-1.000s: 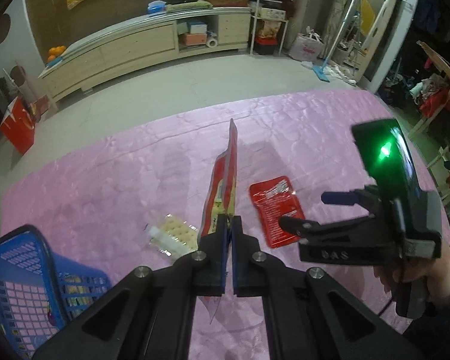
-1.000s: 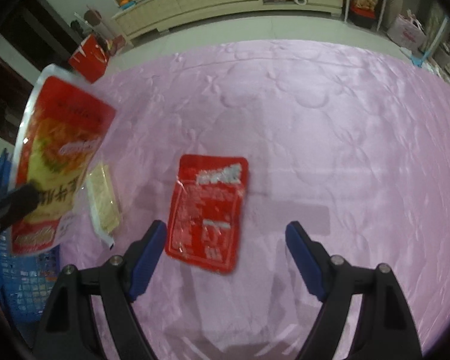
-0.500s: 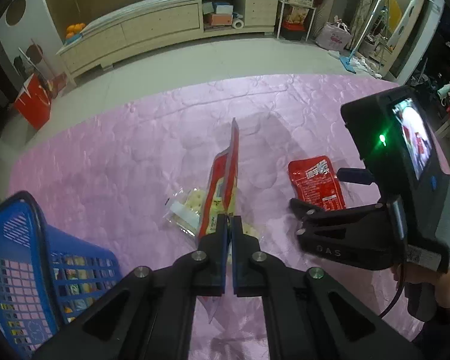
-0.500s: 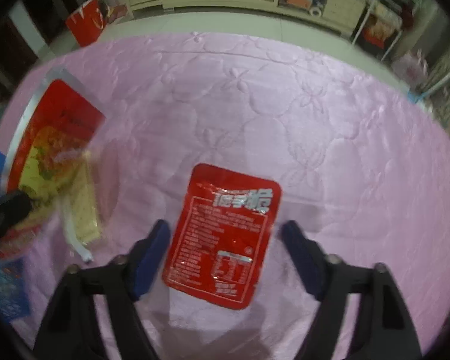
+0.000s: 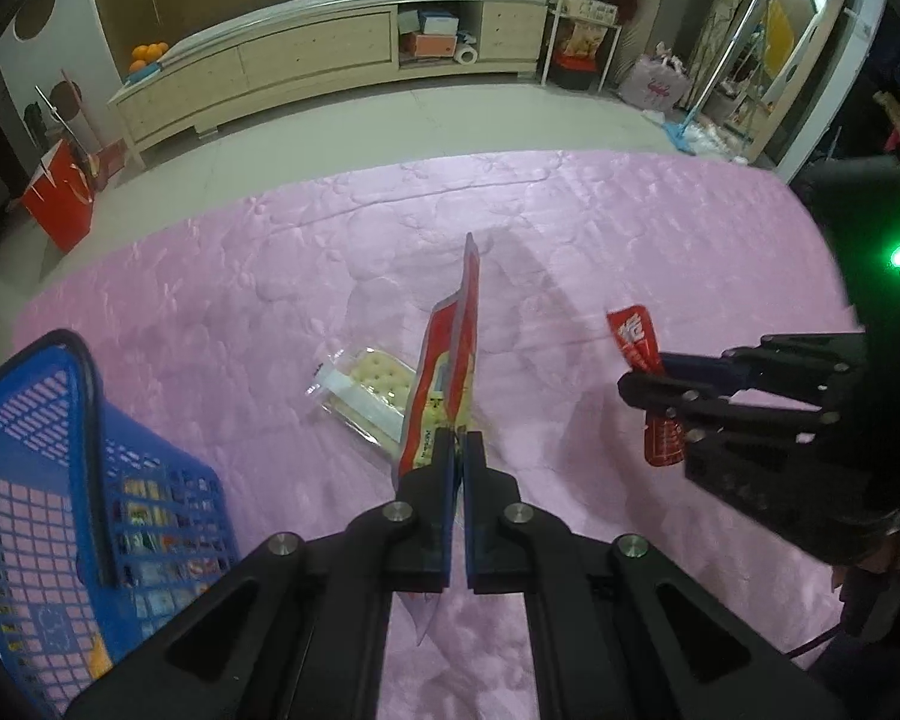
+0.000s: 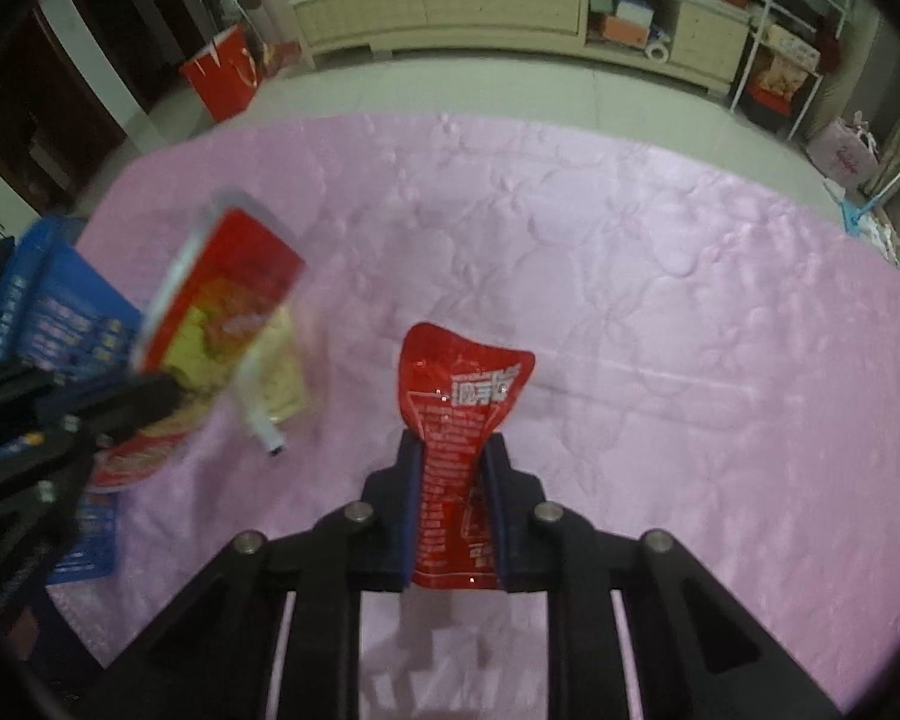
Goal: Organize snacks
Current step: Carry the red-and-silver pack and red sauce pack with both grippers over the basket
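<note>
My left gripper (image 5: 458, 450) is shut on a large red-and-yellow snack bag (image 5: 453, 360), held edge-on above the pink cloth; the bag also shows, blurred, in the right wrist view (image 6: 222, 300). My right gripper (image 6: 455, 456) is shut on a small red sachet (image 6: 462, 396), lifted off the cloth and bent between the jaws; it also shows in the left wrist view (image 5: 642, 342). A clear pack of crackers (image 5: 366, 384) lies on the cloth beneath the big bag. A blue basket (image 5: 60, 480) stands at the left and holds several packets.
The pink quilted cloth (image 5: 630, 228) covers the table. Beyond its far edge is bare floor, a long cream cabinet (image 5: 306, 66) and a red paper bag (image 5: 60, 204).
My right gripper has closed on the red sachet and lifted it off the cloth. My left gripper keeps hold of the big bag and has shifted left, toward the basket.
</note>
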Demonstrator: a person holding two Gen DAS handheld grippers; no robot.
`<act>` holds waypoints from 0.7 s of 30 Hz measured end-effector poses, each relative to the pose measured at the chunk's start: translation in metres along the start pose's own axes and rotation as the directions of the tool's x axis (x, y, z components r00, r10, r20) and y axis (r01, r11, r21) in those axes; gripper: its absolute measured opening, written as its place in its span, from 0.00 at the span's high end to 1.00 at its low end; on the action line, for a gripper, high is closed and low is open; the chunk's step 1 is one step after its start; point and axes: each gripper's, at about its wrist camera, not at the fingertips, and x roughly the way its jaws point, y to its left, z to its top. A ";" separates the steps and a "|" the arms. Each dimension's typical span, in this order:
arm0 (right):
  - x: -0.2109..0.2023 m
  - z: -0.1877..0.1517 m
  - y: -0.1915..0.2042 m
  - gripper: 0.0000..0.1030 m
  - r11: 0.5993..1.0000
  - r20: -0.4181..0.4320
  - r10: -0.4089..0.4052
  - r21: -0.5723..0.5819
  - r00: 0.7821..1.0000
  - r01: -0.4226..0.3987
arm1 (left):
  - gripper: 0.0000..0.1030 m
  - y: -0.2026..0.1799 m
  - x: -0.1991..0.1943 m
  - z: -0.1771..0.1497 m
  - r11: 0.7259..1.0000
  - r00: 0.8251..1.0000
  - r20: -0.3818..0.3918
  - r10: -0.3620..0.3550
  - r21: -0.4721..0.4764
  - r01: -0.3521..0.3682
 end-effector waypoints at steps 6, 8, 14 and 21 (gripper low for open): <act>-0.046 -0.005 0.013 0.78 0.999 0.066 -0.027 -0.023 0.997 0.028 | 0.98 -0.001 -0.037 -0.008 0.998 0.997 0.047 -0.057 -0.025 0.058; -0.059 -0.008 0.019 0.78 0.999 0.081 -0.027 -0.025 0.996 0.029 | 0.98 -0.003 -0.053 -0.011 0.998 0.996 0.068 -0.060 -0.018 0.061; -0.098 -0.010 0.052 0.77 0.998 0.144 -0.005 -0.059 0.990 0.014 | 0.98 0.000 -0.101 -0.020 0.997 0.988 0.134 -0.079 0.001 0.080; -0.130 -0.015 0.086 0.77 0.993 0.199 0.009 -0.113 0.980 0.014 | 0.98 0.017 -0.151 -0.033 0.997 0.975 0.207 -0.076 0.008 0.075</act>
